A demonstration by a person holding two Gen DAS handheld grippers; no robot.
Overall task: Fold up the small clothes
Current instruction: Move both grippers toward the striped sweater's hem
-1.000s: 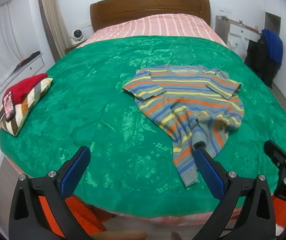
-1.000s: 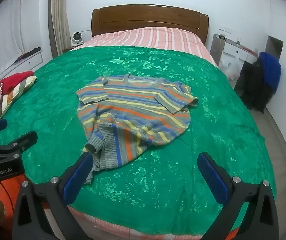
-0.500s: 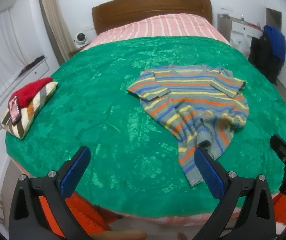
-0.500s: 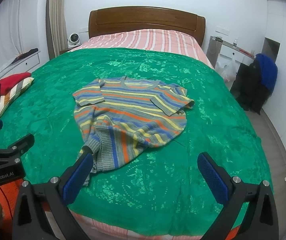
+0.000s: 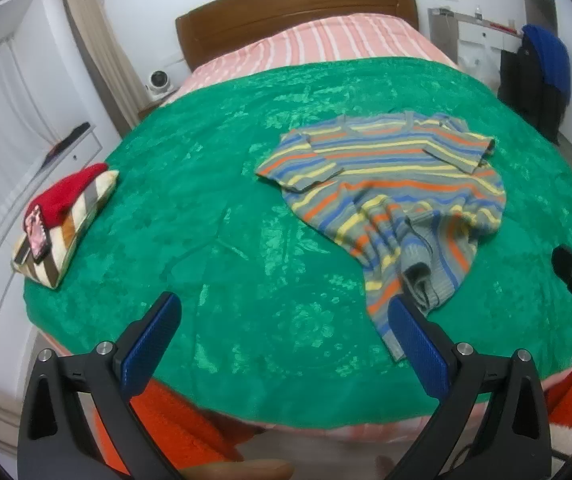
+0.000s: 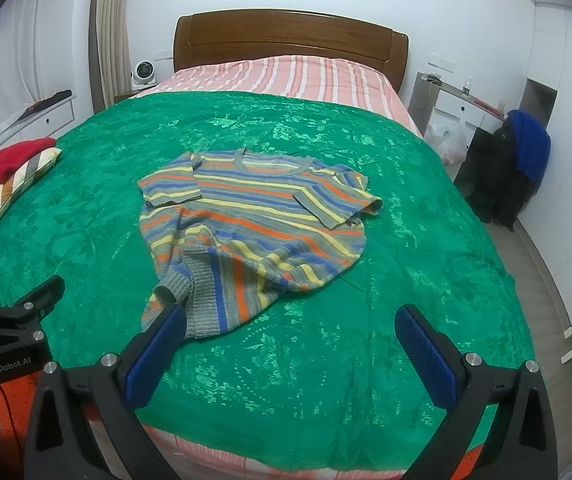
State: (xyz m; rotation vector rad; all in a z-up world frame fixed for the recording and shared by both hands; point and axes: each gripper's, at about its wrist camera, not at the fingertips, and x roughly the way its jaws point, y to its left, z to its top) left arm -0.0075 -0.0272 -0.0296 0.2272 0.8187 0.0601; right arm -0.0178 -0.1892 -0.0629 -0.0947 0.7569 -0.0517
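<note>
The grey knitted short-sleeved top with orange, yellow and blue stripes (image 6: 254, 216) lies ahead of both claws on the green patterned bedspread (image 6: 405, 280), neck toward the headboard. Its sleeves lie spread, but the hem is bunched up near the left finger of the right gripper (image 6: 289, 344). The left gripper (image 5: 286, 340) and the right one both stand released and empty, clear of the cloth. No fold looks made yet; smoothing and all folding seem left.
</note>
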